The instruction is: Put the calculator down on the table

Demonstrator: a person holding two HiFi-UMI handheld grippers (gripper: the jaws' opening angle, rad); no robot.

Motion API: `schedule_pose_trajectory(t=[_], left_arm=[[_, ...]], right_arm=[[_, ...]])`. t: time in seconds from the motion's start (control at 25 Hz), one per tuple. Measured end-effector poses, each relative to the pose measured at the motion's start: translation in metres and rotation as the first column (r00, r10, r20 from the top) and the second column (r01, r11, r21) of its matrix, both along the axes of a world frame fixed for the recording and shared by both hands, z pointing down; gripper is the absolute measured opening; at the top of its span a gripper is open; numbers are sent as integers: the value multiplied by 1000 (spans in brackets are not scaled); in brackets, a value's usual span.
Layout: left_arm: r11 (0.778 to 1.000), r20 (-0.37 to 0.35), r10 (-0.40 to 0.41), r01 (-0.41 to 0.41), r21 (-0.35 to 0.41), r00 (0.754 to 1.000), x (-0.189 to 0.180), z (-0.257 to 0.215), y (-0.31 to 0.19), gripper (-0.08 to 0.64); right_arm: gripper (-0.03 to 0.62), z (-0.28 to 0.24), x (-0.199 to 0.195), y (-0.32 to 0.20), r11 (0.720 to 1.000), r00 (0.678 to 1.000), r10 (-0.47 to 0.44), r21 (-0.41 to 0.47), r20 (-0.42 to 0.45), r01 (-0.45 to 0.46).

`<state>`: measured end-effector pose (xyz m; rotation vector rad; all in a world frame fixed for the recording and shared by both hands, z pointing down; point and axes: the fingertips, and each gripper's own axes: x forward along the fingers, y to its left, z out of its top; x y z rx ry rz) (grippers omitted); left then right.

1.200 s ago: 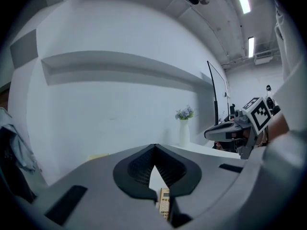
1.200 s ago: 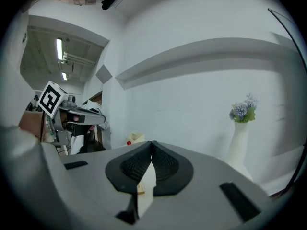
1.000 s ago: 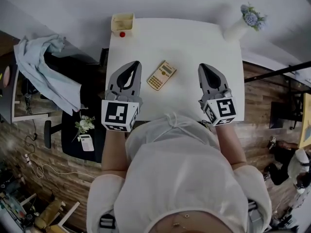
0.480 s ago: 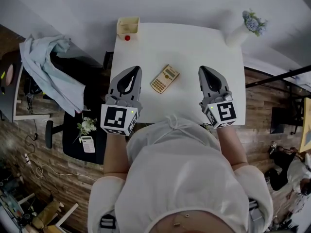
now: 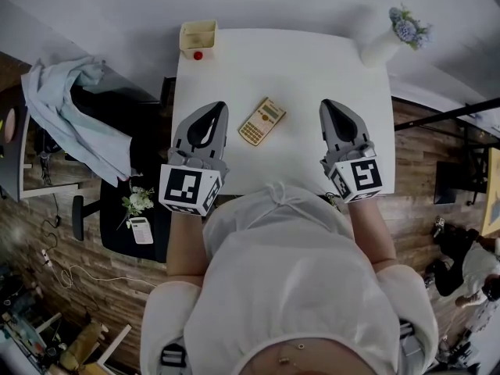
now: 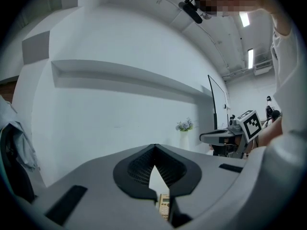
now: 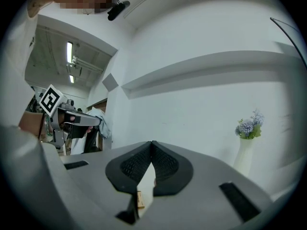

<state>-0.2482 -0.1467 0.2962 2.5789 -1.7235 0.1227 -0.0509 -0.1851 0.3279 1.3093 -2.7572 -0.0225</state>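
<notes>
Finding 1, left of frame. In the head view the left gripper is held low over the near left part of the white table, pointing toward the top of the frame. Its own view shows the jaw tips met, with only the moulded hollow behind them open and nothing clamped. It is closed and empty.

Finding 2, centre. The calculator lies flat on the table, face up and touched by neither tool. It sits in the space between the two grippers, about level with their tips. Its long axis runs on a slant from lower left to upper right of the frame, oblique to both grippers. Its lower left corner is near the left gripper's tip, and its upper right corner stands somewhat farther from the right one. In the left gripper view a sliver of it shows low down, below the closed jaws.

Finding 3, right of frame. The right gripper is also over the table and parallel to its partner. Its own view shows the tips together and nothing gripped.

Assessment: the calculator is already resting on the table, so the placing appears complete. Were it to be picked up again, the left gripper has the shorter reach. Its jaws would need to open and turn to span the short sides.
</notes>
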Motion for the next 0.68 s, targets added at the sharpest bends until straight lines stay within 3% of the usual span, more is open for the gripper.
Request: schedule_pose_trajectory(t=[0.44,0.68], left_arm=[[999,6,31,-30,-26,1000,7,9,-7,18],[999,-28,38,-39,-35,999,4,13,-12,18]], right_arm=[[3,9,-3,-7,1000,1000,14,-26,-5,-14],[3,16,-7,-11,999,1000,19,-42,1,-19]])
